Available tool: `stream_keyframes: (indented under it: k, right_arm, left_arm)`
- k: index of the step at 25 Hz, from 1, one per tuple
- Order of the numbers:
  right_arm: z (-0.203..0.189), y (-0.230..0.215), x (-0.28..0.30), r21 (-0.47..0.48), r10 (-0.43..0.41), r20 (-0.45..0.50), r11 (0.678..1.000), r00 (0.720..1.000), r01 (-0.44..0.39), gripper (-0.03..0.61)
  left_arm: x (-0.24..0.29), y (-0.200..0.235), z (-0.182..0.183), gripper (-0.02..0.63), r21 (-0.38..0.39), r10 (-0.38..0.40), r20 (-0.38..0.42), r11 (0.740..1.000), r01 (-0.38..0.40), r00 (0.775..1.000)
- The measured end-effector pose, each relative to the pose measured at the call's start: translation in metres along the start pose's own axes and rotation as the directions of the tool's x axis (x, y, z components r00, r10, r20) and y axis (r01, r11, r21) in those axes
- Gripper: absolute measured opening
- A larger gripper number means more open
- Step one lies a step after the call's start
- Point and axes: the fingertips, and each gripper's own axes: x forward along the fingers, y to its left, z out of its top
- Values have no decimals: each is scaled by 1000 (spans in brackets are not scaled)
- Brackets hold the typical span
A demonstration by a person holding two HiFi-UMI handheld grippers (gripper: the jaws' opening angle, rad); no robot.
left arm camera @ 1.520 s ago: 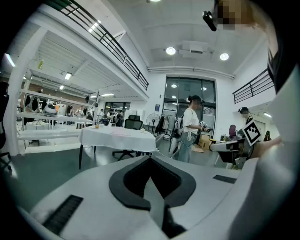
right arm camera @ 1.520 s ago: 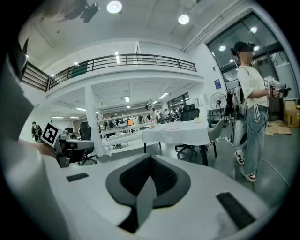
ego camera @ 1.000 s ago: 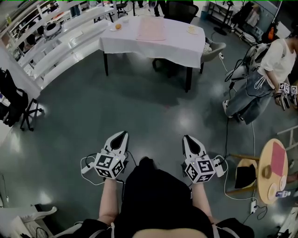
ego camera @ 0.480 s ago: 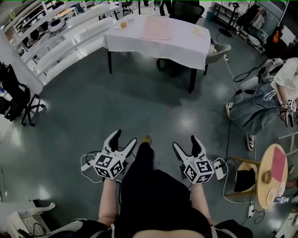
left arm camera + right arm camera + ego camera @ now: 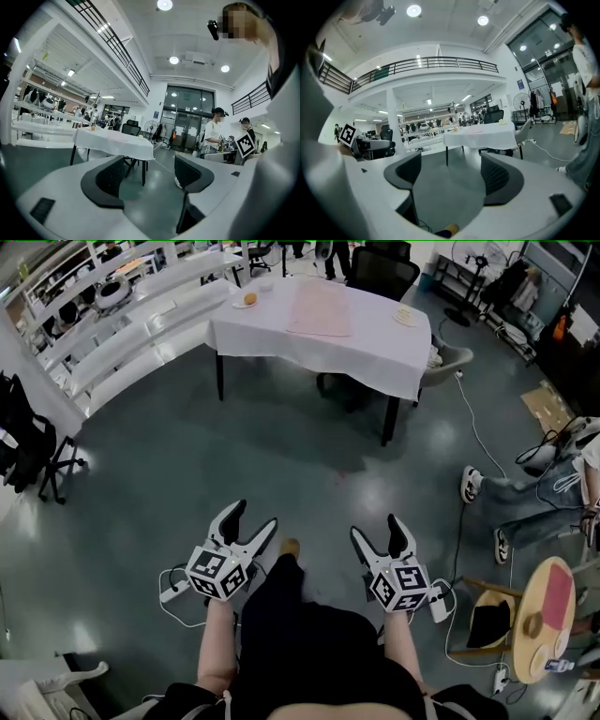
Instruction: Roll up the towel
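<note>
Pink cloth, the towel (image 5: 319,307), lies flat on the white-covered table (image 5: 309,357) at the far end of the grey floor, well apart from both grippers. Nobody has touched it, so the rolling is not yet begun. The left gripper (image 5: 255,517) and the right gripper (image 5: 375,527) are held out low in front of the person. The jaws of each have just been opening and now stand spread wide. Both gripper views show only floor and the distant table between them.

The walk itself carries the first risk. A power strip (image 5: 172,592) with its cable lies by the person's left side, and another cable (image 5: 469,418) snakes across the floor right of the table, where a foot could catch.

At the table, the likelier trouble is the tablecloth. A jaw sliding under the towel's edge may pinch the white cloth with it, and pulling then drags the small plate (image 5: 248,299) near the left corner and the dish (image 5: 405,317) near the right one. From this far off the towel looks like a single layer, though it may be folded. A folded one would roll thick and slip loose. Uneven pull by the two grippers would skew the roll.
</note>
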Motion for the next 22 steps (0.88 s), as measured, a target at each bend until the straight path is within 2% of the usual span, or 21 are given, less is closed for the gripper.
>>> stream_keyframes:
  k: [10, 22]
  right_arm:
    - [57, -35, 116, 5, -33, 13, 999, 999, 33, 413]
    - [80, -47, 216, 35, -92, 21, 995, 996, 92, 413]
  left_arm:
    - [97, 81, 56, 345, 29, -15, 7, 999, 15, 1000]
    - [169, 170, 84, 345, 53, -45, -16, 998, 46, 999]
